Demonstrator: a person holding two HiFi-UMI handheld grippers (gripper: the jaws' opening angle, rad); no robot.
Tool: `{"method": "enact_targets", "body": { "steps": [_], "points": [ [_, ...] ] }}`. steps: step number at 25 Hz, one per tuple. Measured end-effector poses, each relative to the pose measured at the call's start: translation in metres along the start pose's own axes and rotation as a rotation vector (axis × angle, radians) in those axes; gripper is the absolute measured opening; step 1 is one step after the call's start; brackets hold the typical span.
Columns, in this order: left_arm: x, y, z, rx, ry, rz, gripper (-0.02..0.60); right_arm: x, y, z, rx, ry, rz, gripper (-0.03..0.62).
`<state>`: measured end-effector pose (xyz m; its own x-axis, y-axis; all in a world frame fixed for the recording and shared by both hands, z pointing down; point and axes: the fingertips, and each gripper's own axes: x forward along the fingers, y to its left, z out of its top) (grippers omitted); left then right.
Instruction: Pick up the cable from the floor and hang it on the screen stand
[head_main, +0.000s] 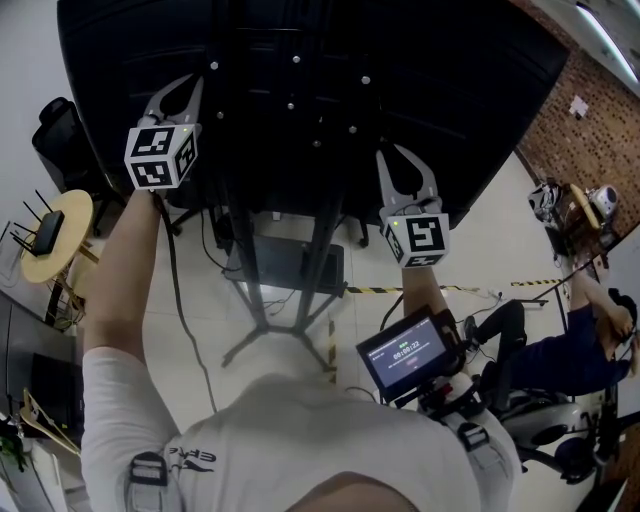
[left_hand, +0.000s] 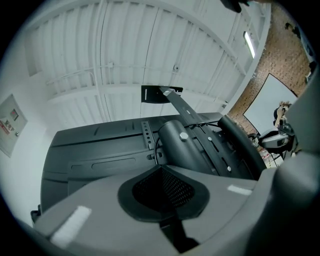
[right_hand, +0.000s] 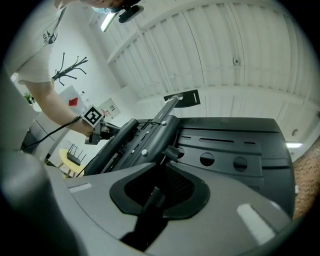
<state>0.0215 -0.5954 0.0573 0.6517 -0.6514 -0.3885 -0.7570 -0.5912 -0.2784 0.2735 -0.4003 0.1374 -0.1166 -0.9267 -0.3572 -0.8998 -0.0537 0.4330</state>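
The big black screen (head_main: 300, 60) hangs back-side up over its stand (head_main: 300, 260). My left gripper (head_main: 185, 95) is raised at the screen's left. It is shut on a thin black cable (head_main: 178, 290), which drops past my forearm to the floor. In the left gripper view its closed jaws (left_hand: 162, 169) point at the stand's post (left_hand: 180, 145). My right gripper (head_main: 405, 170) is raised right of the post. In the right gripper view its jaws (right_hand: 164, 165) stand a little apart. A black length of cable (right_hand: 152, 196) lies loose between them.
A round wooden table (head_main: 70, 215) with a router stands at the left beside a black chair (head_main: 60, 130). Yellow-black tape (head_main: 400, 290) crosses the floor. A person (head_main: 580, 350) sits at the right. A lit display (head_main: 405, 352) hangs at my waist.
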Motion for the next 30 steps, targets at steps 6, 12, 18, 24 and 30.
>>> {"method": "enact_targets", "body": {
  "steps": [6,12,18,24,30],
  "points": [
    [-0.014,0.006,-0.015,-0.091,-0.008,0.007,0.003,-0.004,0.000,-0.007,0.000,0.024,-0.004,0.069],
    [-0.021,-0.008,-0.038,-0.133,0.008,-0.017,0.003,-0.011,-0.003,-0.024,0.007,0.082,-0.017,0.069],
    [-0.052,-0.018,-0.052,-0.187,0.028,-0.035,0.003,-0.019,0.017,-0.013,0.008,0.104,-0.019,0.064],
    [-0.078,-0.045,-0.056,-0.228,0.063,-0.007,0.003,-0.027,0.022,-0.012,0.063,0.069,0.026,0.058],
    [-0.135,-0.120,-0.016,-0.205,0.040,0.013,0.003,-0.093,0.018,0.008,0.100,0.002,0.086,0.051]
  ]
}}
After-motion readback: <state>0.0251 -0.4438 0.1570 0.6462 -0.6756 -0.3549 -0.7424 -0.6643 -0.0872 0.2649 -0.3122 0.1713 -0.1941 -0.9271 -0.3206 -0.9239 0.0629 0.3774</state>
